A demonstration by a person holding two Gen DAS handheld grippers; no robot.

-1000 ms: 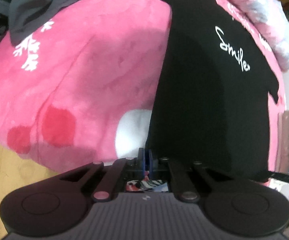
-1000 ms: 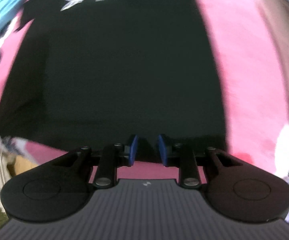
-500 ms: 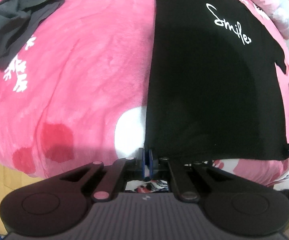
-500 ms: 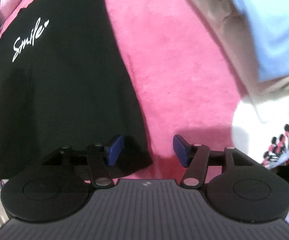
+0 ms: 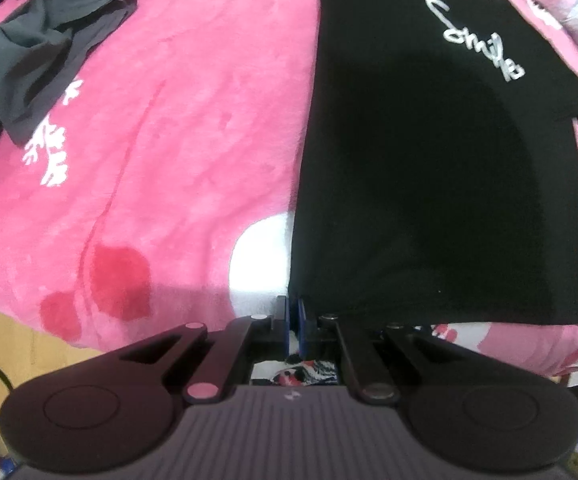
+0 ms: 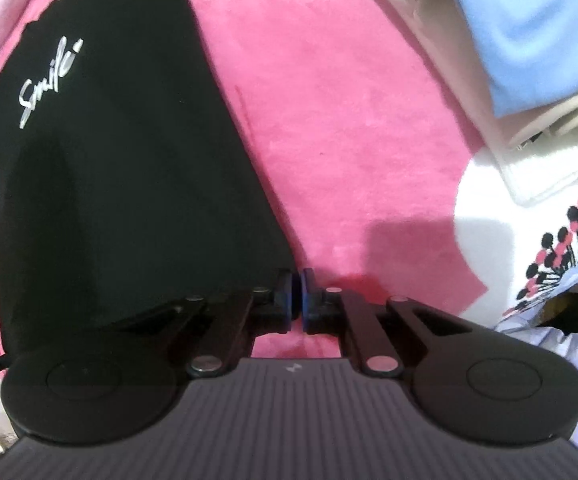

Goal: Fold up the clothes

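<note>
both grippers — left [image 5: 293, 312], right [image 6: 297, 300] — pinch the black t-shirt's [image 5: 429, 160] hem corners, collar cropped.

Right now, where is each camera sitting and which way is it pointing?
Left wrist: on the left gripper, facing up the black shirt from its near left corner on the pink blanket.
Right wrist: on the right gripper, at the shirt's near right corner.
Both show the shirt's white lettering; no hands visible.

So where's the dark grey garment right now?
Left wrist view, upper left: the crumpled dark grey garment lies on the pink blanket, apart from the black Smile T-shirt.
</note>
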